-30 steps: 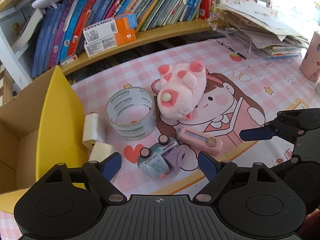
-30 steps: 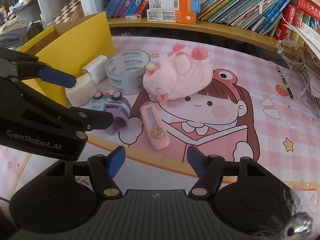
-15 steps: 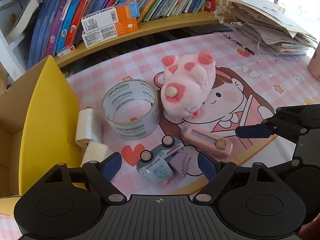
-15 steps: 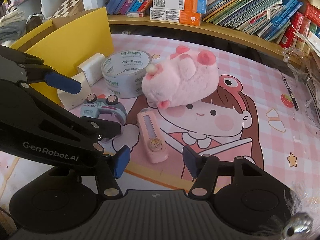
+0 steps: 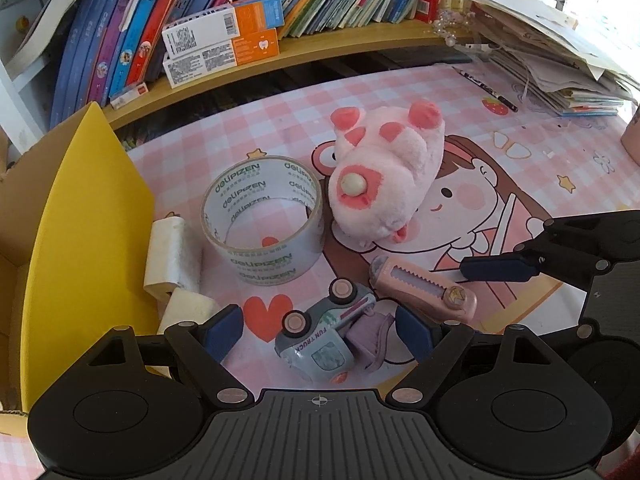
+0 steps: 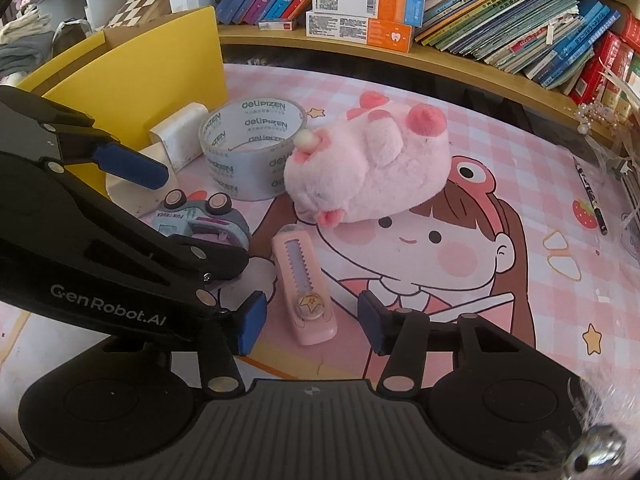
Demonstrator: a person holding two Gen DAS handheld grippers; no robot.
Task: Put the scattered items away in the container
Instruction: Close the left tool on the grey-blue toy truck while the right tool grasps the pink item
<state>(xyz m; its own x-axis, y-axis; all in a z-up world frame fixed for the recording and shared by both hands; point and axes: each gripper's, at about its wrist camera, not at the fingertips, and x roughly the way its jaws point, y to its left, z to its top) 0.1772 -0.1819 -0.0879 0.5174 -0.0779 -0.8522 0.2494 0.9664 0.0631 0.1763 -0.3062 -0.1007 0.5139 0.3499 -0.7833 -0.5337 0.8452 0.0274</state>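
Observation:
On the pink mat lie a toy truck [image 5: 320,336] on its side, a pink utility knife [image 5: 424,290], a clear tape roll [image 5: 264,220], a pink plush pig [image 5: 384,184] and two white foam blocks [image 5: 172,256]. My left gripper [image 5: 319,330] is open, its fingers either side of the truck. My right gripper [image 6: 312,324] is open, straddling the near end of the knife [image 6: 304,284]. The yellow cardboard box [image 5: 84,232] stands at the left. The truck [image 6: 200,218] shows partly behind the left gripper in the right wrist view.
A low wooden shelf [image 5: 320,46] of books with two toothpaste boxes [image 5: 220,40] runs along the back. A paper stack [image 5: 552,52] and a pen [image 5: 486,89] lie at the back right. A pink cup [image 5: 632,140] stands at the right edge.
Both grippers have moved forward and down: the left has closed in around the truck, the right around the knife's near end. The right jaws have narrowed a little. No object has moved.

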